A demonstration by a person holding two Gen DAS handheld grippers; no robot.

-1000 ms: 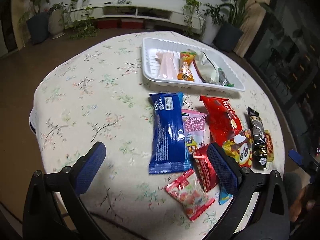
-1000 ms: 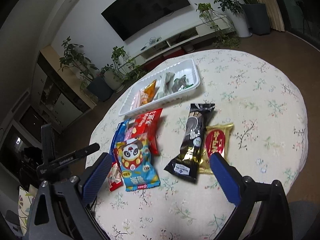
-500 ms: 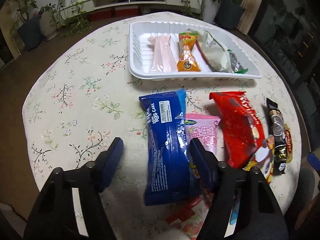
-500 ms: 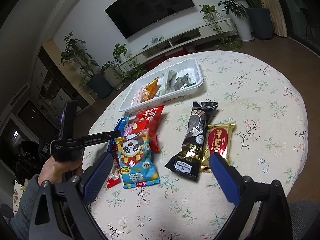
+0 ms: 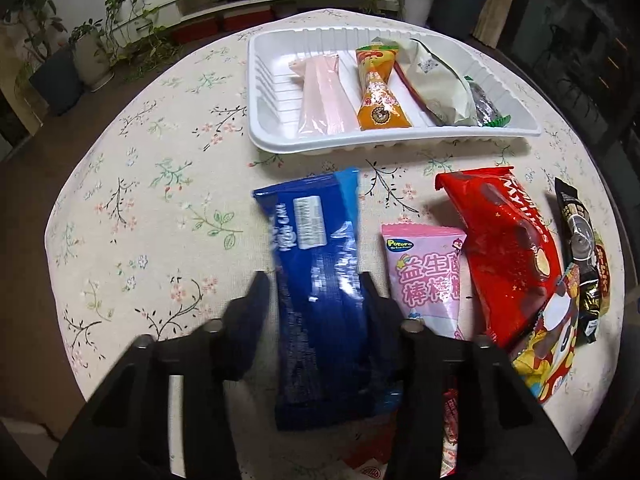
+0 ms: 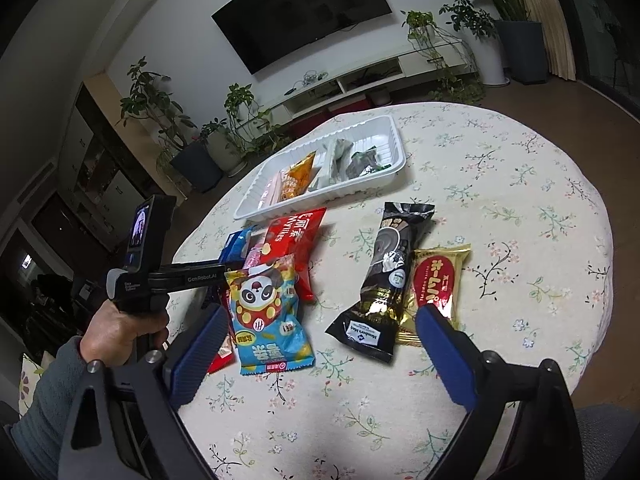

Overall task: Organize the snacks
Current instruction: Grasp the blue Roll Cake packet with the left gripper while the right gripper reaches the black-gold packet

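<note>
My left gripper [image 5: 314,286] is shut on the blue cake packet [image 5: 320,264], one finger on each long side, low over the table. A white tray [image 5: 264,136] beyond it holds a pink packet [image 5: 322,98], an orange packet [image 5: 378,96] and a pale green packet [image 5: 438,80]. A pink snack [image 5: 428,276] and a red bag [image 5: 508,248] lie right of the blue packet. My right gripper [image 6: 320,350] is open and empty above the panda bag [image 6: 268,312], the black packet [image 6: 390,276] and the gold and red packet [image 6: 434,284].
The round table [image 6: 520,208] has a floral cloth and drops off on all sides. In the right wrist view the left hand-held gripper [image 6: 176,276] reaches in from the left over the snacks. Potted plants and a TV shelf stand beyond the table.
My left gripper has moved forward and down over the blue packet and its fingers have closed onto its sides. The right gripper has stayed nearly still and open.
</note>
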